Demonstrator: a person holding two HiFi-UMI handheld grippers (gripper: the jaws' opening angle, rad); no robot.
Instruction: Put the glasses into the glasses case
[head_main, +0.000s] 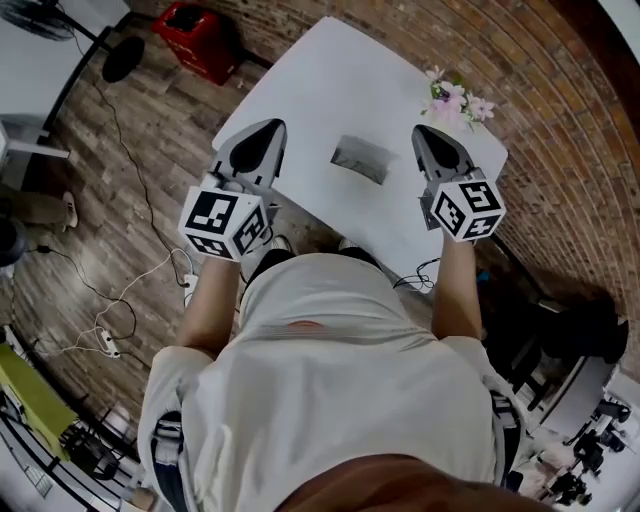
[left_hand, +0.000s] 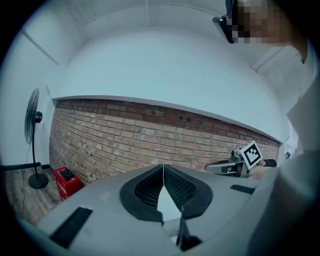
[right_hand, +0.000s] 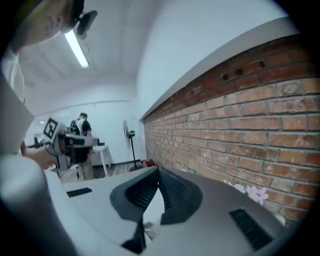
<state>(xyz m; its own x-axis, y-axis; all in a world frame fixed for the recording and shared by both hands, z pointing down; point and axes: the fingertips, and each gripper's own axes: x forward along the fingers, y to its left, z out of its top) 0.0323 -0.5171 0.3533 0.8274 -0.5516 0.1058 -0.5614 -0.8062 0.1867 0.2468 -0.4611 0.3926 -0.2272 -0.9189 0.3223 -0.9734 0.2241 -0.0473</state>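
Note:
A grey glasses case (head_main: 360, 158) lies shut on the white table (head_main: 330, 80), between my two grippers. I see no glasses in any view. My left gripper (head_main: 267, 127) hovers left of the case, jaws closed tip to tip on nothing. My right gripper (head_main: 421, 131) hovers right of it, also shut and empty. In the left gripper view the jaws meet at the left gripper (left_hand: 163, 167) and point up at the brick wall. The right gripper (right_hand: 158, 172) shows its jaws together too.
Pink flowers (head_main: 455, 100) stand at the table's far right corner and show as flowers (right_hand: 252, 192). A red box (head_main: 195, 38) sits on the floor to the far left. A standing fan (left_hand: 34, 140) is by the wall. Cables (head_main: 120, 320) trail on the floor.

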